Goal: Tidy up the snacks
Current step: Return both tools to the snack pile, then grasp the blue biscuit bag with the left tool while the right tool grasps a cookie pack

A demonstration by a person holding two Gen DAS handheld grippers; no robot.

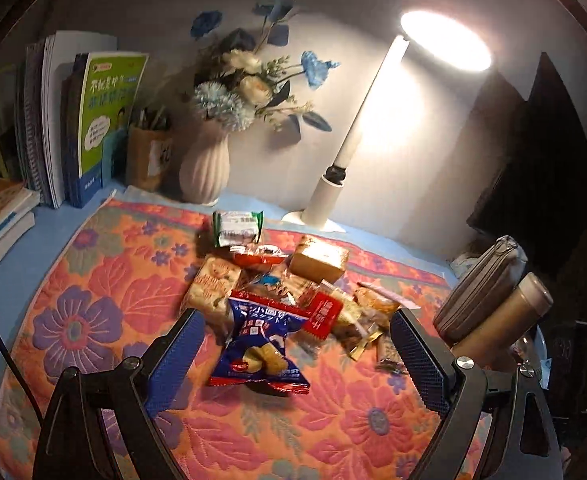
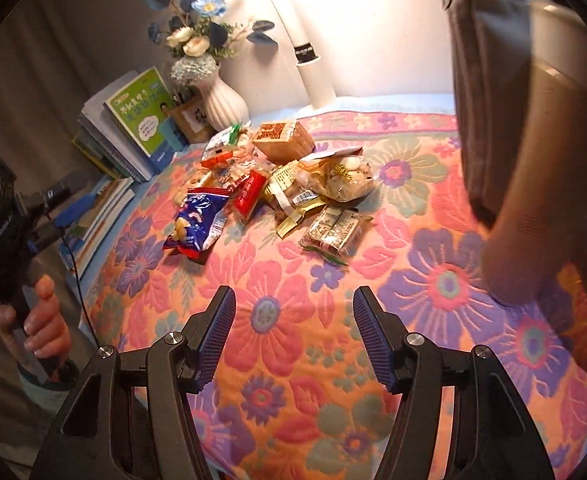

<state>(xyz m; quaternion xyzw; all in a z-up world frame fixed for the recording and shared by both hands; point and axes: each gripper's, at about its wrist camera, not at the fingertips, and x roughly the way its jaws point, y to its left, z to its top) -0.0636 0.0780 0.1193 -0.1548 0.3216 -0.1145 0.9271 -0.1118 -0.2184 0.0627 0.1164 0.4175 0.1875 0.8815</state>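
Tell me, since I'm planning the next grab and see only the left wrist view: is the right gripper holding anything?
Observer: No. The right gripper is open and empty, above the cloth, short of the snack pile.
Operator: What lies on the pile's side nearest it?
Observer: A twin-bar packet, flat at the pile's edge.
Operator: And what's holding my gripper?
Observer: A hand grips the handle of the left gripper, at that picture's left edge.
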